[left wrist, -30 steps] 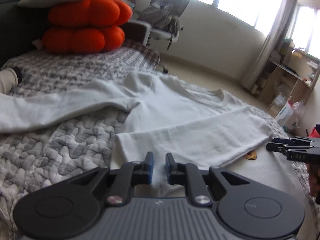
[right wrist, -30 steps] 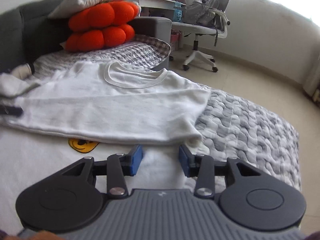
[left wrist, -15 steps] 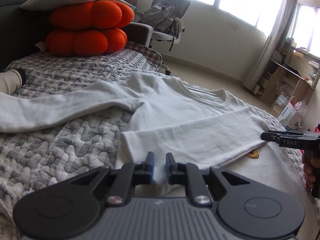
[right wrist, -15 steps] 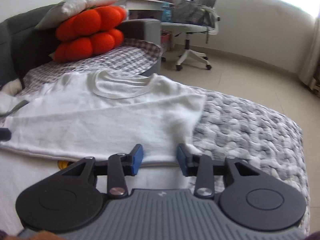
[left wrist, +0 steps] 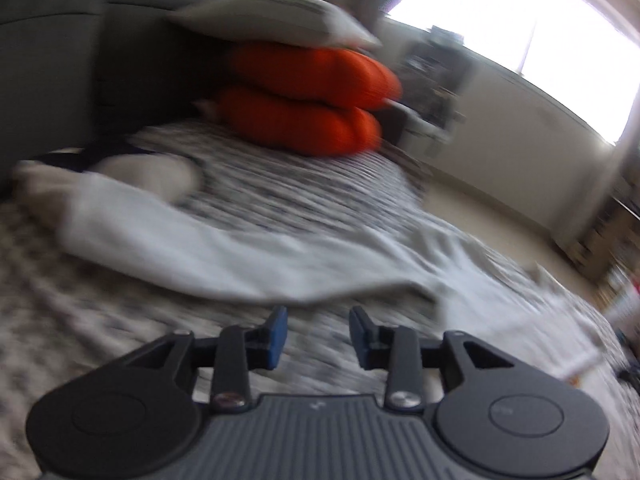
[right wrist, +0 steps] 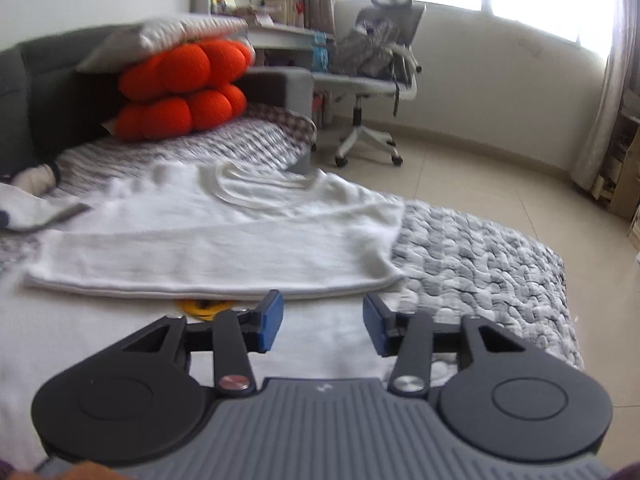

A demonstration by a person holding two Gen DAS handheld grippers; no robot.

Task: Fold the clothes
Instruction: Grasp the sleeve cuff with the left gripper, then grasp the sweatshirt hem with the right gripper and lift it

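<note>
Sweatshirt (right wrist: 224, 240), white and long-sleeved, lay spread flat on the bed (right wrist: 480, 256), likely so its parts could be turned over one another. On the left, one sleeve (left wrist: 192, 256) stretched straight out across the grey quilt, unfolded; the left gripper (left wrist: 316, 332) hovered just short of it with fingers moderately apart and holding nothing, the view badly blurred. Toward the right, the other sleeve (right wrist: 208, 264) lay folded across the chest below the ribbed collar (right wrist: 256, 196), partly covering a yellow print (right wrist: 202, 307). The right gripper (right wrist: 323, 320) hung over the body, fingers wide and empty.
</note>
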